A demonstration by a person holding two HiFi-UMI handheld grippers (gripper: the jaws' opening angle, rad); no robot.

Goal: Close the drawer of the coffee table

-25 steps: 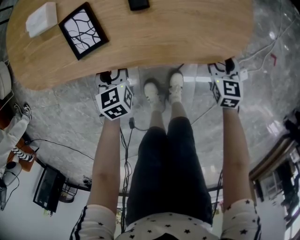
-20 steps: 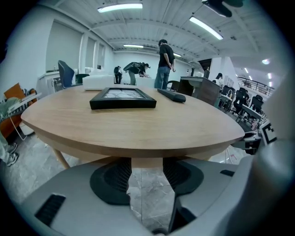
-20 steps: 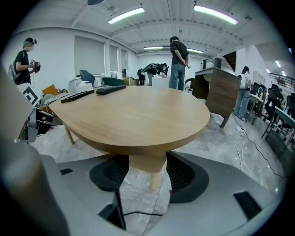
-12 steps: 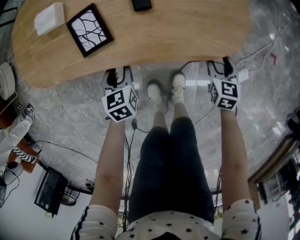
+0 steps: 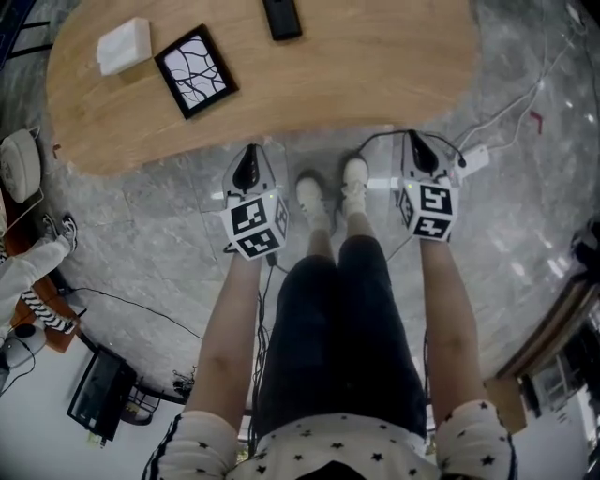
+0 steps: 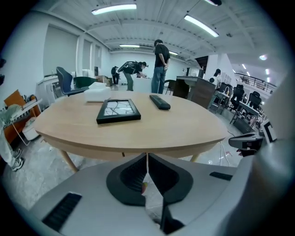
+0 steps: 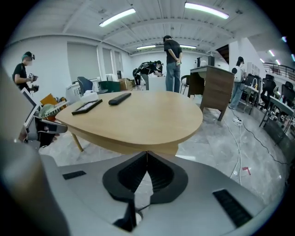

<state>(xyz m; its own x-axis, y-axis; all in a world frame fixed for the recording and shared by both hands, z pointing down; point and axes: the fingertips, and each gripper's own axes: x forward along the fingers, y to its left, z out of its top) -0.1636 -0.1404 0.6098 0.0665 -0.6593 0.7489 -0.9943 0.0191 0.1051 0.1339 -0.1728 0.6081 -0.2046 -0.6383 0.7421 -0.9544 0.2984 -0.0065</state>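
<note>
The oval wooden coffee table (image 5: 375, 66) fills the top of the head view; no open drawer shows along its near edge. My left gripper (image 5: 247, 152) hangs over the floor just short of that edge, left of the person's shoes (image 5: 328, 187). Its jaws are closing, tips meeting, nothing between them (image 6: 147, 154). My right gripper (image 5: 412, 139) is to the right of the shoes, also just clear of the edge. Its jaws are closing too, tips together and empty (image 7: 147, 152). Both gripper views look across the table (image 6: 175, 133) top (image 7: 147, 120).
On the table lie a black picture frame (image 5: 195, 71), a dark remote (image 5: 280, 17) and a white box (image 5: 124, 45). Cables and a white power strip (image 5: 473, 159) trail over the marble floor at right. People stand by desks far behind the table (image 6: 160, 64).
Both grippers have drawn back from under the table's near edge toward the person. Their jaws now show fully over the floor, closed together.
</note>
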